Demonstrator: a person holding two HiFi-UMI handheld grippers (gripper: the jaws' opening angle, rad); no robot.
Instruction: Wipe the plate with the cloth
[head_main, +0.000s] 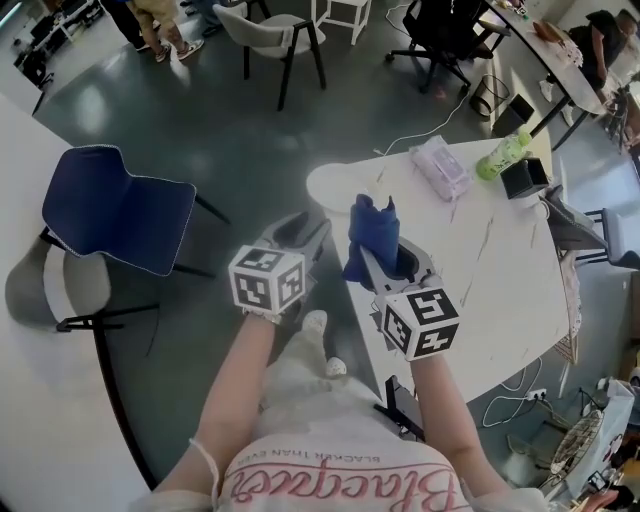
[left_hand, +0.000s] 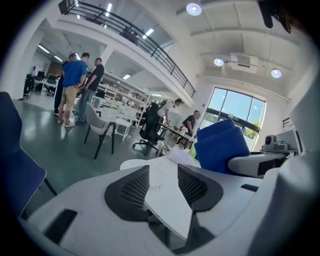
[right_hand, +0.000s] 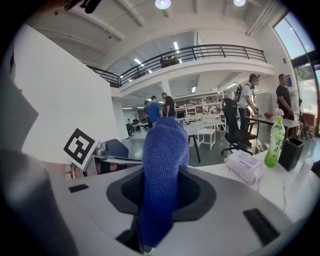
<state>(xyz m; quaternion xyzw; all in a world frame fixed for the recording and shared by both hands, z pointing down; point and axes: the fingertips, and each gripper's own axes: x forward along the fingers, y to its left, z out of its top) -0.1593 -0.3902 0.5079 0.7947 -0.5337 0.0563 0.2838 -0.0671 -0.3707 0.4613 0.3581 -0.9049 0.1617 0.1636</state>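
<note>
From the head view, the white plate (head_main: 335, 185) lies at the table's (head_main: 500, 260) 9 o'clock edge, at 12 o'clock from the left gripper (head_main: 312, 228). The right gripper (head_main: 378, 255), at the left one's 3 o'clock, holds the blue cloth (head_main: 372, 230) upright.

In the left gripper view, the jaws are spread. The plate's near rim reaches between them, and the pads are not pressing on it.

In the right gripper view, the jaws pinch the cloth, which stands up toward 12 o'clock. A green bottle (right_hand: 272, 142) stands at 3 o'clock.
</note>
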